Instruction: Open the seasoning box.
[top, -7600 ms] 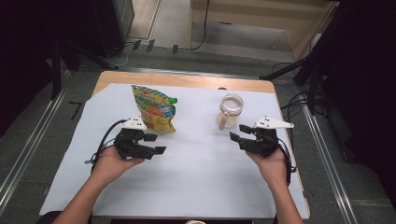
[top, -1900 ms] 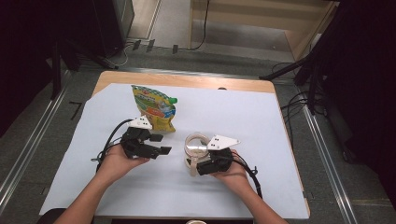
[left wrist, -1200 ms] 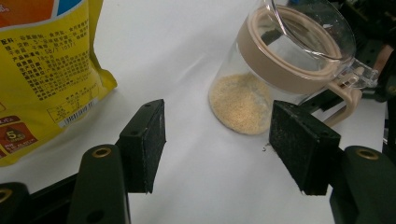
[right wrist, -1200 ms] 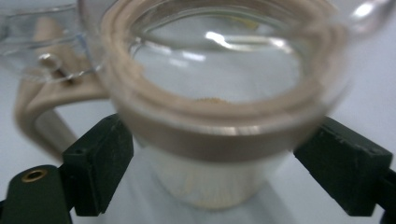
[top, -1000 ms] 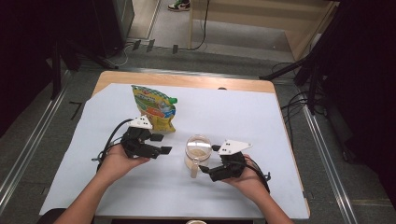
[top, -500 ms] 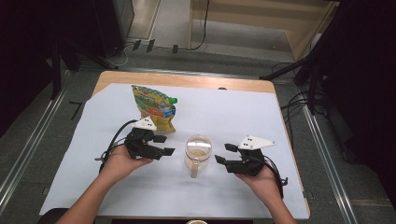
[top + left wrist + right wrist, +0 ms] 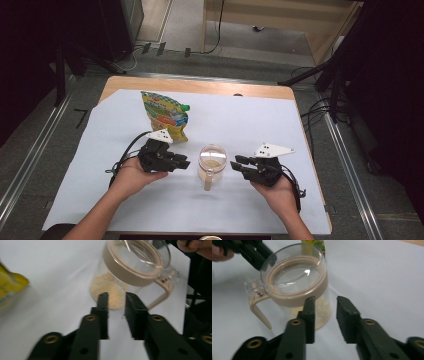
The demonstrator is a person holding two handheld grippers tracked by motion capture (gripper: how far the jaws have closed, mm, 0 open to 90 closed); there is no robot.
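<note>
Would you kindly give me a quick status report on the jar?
Both hand-held grippers, left and right, jaws just closing, nothing between them. Jar upright between them, untouched. Pouch behind, not in the way.

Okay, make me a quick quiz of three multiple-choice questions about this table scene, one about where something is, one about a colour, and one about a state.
1. Where does the clear glass jug with the beige lid ring and handle stand?
A. On the white sheet between the two grippers
B. On top of the pouch
C. On the floor

2. What is the main colour of the printed pouch with the green cap?
A. Blue
B. Yellow
C. Black

3. What is between the left gripper's jaws?
A. The jug's handle
B. The pouch
C. Nothing, they stand apart with a bare gap

Answers:
1 A, the high view shows the jug on the sheet with the left gripper at one side and the right gripper at the other.
2 B, its face is mostly yellow.
3 C, the left gripper view shows the sheet through the gap, short of the jug.
</note>
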